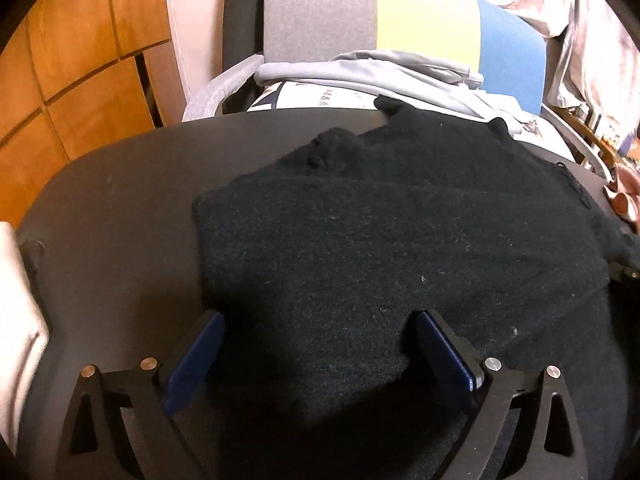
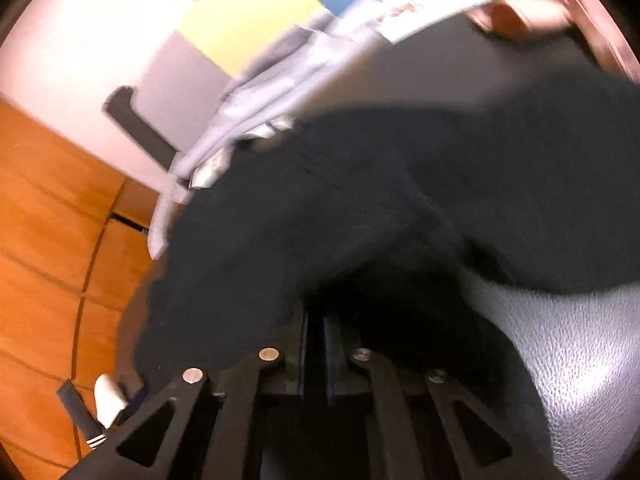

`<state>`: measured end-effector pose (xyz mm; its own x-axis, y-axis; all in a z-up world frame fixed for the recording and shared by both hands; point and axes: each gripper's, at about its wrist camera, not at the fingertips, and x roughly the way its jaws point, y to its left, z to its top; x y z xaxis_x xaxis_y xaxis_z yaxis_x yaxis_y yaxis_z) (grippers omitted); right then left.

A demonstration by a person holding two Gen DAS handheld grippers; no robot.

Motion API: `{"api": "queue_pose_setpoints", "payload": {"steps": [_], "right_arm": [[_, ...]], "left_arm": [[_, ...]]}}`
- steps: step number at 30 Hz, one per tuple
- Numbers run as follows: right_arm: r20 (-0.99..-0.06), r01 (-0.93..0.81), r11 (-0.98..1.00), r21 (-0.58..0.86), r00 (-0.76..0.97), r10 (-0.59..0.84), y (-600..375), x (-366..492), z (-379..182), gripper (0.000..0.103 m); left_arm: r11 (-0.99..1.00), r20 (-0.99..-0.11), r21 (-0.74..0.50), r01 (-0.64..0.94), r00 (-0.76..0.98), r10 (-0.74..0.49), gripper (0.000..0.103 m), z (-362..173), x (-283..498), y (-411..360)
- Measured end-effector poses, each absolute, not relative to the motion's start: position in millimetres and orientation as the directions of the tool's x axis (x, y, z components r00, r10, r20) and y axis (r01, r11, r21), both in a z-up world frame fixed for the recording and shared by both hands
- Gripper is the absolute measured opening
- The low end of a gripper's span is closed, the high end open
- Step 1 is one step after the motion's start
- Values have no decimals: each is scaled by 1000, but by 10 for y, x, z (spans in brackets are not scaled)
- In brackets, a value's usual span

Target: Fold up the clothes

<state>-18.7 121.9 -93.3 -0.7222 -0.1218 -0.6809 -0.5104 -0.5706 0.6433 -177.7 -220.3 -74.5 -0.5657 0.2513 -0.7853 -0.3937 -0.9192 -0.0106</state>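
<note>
Meanwhile the black sweater (image 1: 400, 232) lay spread on the dark surface (image 1: 120, 208), reaching from centre to 3 o'clock. Over its near edge the left tool (image 1: 316, 344) hung wide open, holding nothing. The right tool (image 2: 316, 344) was clamped on a raised fold of sweater (image 2: 320, 200), the view blurred

A lived-in home room: wooden floor (image 1: 80, 92), a fabric chair (image 1: 400, 20) (grey, yellow and blue panels) piled with clothes (image 1: 360, 70), beside a dark table (image 1: 120, 200).
</note>
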Motion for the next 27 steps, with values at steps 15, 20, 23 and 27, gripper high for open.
{"api": "queue_pose_setpoints", "payload": {"steps": [15,20,23,27], "right_arm": [[-748,-108,-927,360,-627,-217,-101,-1055,-684,0],[-714,-299,-863,408,-694,-97,520,-640,-722,0],[-682,-368,-810,456,-729,-52,788,-390,-700,7],[-649,-363,-788,497,-759,-59,888,-295,-621,18]], "left_arm": [[-918,-781,-29,-395,-565,268,102,-781,-1782,-2236],[-916,-779,-36,-399,-563,276,103,-781,-1756,-2230],[-916,-777,-41,-399,-563,280,103,-781,-1764,-2240],[-916,-777,-41,-399,-564,281,103,-780,-1790,-2258]]}}
